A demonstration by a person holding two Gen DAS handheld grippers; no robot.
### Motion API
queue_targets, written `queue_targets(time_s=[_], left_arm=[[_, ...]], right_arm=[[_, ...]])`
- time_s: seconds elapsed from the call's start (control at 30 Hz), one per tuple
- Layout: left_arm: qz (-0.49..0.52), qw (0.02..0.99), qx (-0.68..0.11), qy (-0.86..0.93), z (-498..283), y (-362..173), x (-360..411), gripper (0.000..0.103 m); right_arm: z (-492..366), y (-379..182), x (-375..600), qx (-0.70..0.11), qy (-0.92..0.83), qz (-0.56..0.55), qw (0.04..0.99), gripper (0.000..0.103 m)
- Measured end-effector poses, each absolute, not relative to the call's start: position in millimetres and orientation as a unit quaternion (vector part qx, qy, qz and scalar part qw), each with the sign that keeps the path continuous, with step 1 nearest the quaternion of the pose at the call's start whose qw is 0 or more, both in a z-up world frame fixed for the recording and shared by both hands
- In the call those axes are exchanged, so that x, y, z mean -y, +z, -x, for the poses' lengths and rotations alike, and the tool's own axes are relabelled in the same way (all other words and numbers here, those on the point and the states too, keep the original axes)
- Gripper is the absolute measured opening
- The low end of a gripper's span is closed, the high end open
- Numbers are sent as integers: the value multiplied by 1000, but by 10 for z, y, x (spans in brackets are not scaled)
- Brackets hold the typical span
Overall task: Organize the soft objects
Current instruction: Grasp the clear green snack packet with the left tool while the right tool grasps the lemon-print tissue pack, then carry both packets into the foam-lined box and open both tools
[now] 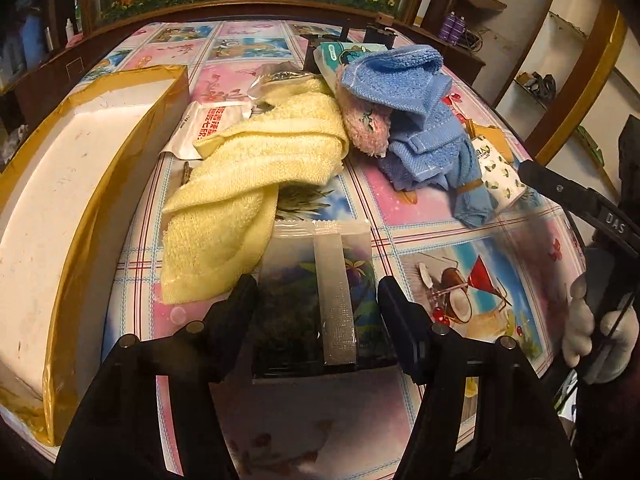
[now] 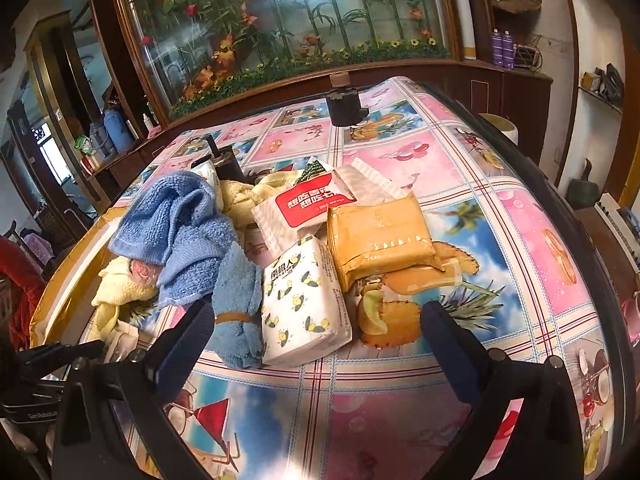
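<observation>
Up close in our left wrist view, the left gripper (image 1: pixel 318 300) has a flat clear packet (image 1: pixel 320 280) sitting right between its two fingers. The fingers bracket the packet's sides, but we can't really tell whether the pads are actually pressing on it or just flanking it. We'd say not gripped yet. The packet's long axis runs straight away from us, in line with the fingers, so the jaws are squared up across its short width, which looks like the right way to pinch it.

The packet's far end is tucked just under the drooping corner of the yellow towel (image 1: pixel 256 184), so lifting it will probably drag that towel a bit.

Over on the other side, the right gripper (image 2: pixel 316 320) is spread wide with nothing in it, hovering above the tablecloth (image 2: pixel 520 240). The lemon-print tissue pack (image 2: pixel 300 304) and the banded blue cloth roll (image 2: pixel 236 312) lie between its fingers, closer to its left finger.

Further back there's the loose blue towel (image 2: pixel 176 224), a red-label wipes pack (image 2: pixel 316 200) and a tan taped parcel (image 2: pixel 380 240). Along the left edge of the table sits the white foam box (image 1: pixel 60 208), our guess for where things go. The left hand is clearly nearer both packet and box.
</observation>
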State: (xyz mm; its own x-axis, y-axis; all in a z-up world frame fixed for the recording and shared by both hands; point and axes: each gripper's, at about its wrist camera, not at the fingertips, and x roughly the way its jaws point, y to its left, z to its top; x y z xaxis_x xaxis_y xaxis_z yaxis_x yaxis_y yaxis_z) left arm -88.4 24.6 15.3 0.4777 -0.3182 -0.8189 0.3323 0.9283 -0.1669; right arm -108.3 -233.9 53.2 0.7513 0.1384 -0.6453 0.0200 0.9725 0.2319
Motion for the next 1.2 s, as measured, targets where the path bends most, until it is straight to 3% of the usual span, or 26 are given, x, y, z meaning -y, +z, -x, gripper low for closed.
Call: queue_targets(time_s=[0.33, 0.5, 0.6, 0.67, 0.7, 0.73, 0.77, 1.2], left_arm=[[-23, 869, -465, -170, 794, 132, -158, 66], [-15, 871, -462, -167, 799, 139, -180, 62], [0, 870, -460, -177, 817, 148, -215, 58], [12, 869, -460, -182, 830, 160, -251, 56], [18, 869, -459, -186, 843, 171, -271, 56], [22, 869, -457, -188, 856, 186, -289, 55], [23, 870, -454, -189, 875, 203, -301, 55], [89, 896, -383, -204, 1153, 827, -747, 55]], right_arm=[[1049, 607, 2375, -381, 47, -55, 922, 102], [828, 585, 2320, -414, 53, -41, 908, 92], [629, 488, 2281, -439, 57, -52, 895, 75], [515, 385, 2280, -461, 66, -72, 882, 46], [483, 349, 2295, -466, 82, -96, 875, 40], [485, 344, 2314, -468, 95, -117, 871, 26], [505, 356, 2322, -467, 100, -127, 869, 23], [1140, 988, 2389, -379, 95, -152, 908, 21]])
